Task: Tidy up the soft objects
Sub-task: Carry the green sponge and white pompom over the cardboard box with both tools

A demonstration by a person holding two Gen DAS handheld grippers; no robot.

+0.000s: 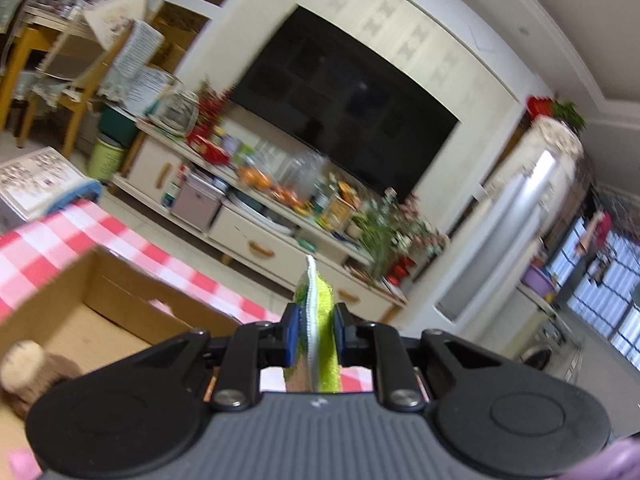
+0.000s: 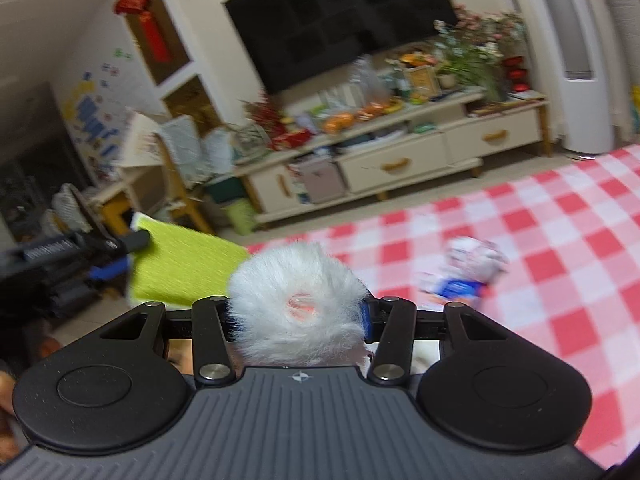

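My left gripper is shut on a green and white sponge cloth, held edge-on above an open cardboard box. A brown plush toy lies in the box. My right gripper is shut on a white furry ball with a pink centre, held above the red-and-white checked cloth. In the right wrist view the left gripper and its green cloth appear at the left. A small white and blue soft toy lies on the checked cloth.
A TV stand crowded with fruit, bottles and flowers runs under a wall TV. A wooden chair stands at the far left. A white tower fan stands at the right.
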